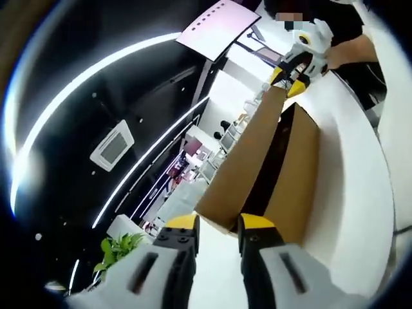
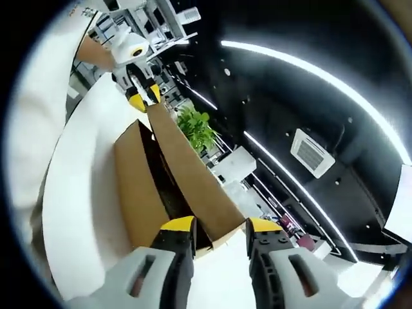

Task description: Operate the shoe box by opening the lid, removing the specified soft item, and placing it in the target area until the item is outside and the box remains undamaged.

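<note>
White table (image 1: 360, 212), brown shoe box (image 1: 293, 187), lid (image 1: 241, 167) raised, no readable writing

Each camera sits just behind its own jaws and looks along the raised lid (image 1: 248, 164) of the box (image 1: 293, 187) from opposite ends. The left gripper view is close to one end of the lid, rolled so the table (image 1: 354, 212) lies at the right and the ceiling at the left; the right gripper (image 1: 291, 76) shows at the lid's far end. The right gripper view looks back from that end, equally close, table (image 2: 71, 193) at the left, with the left gripper (image 2: 143, 98) far off. Both views share the lid, box and table.
</note>
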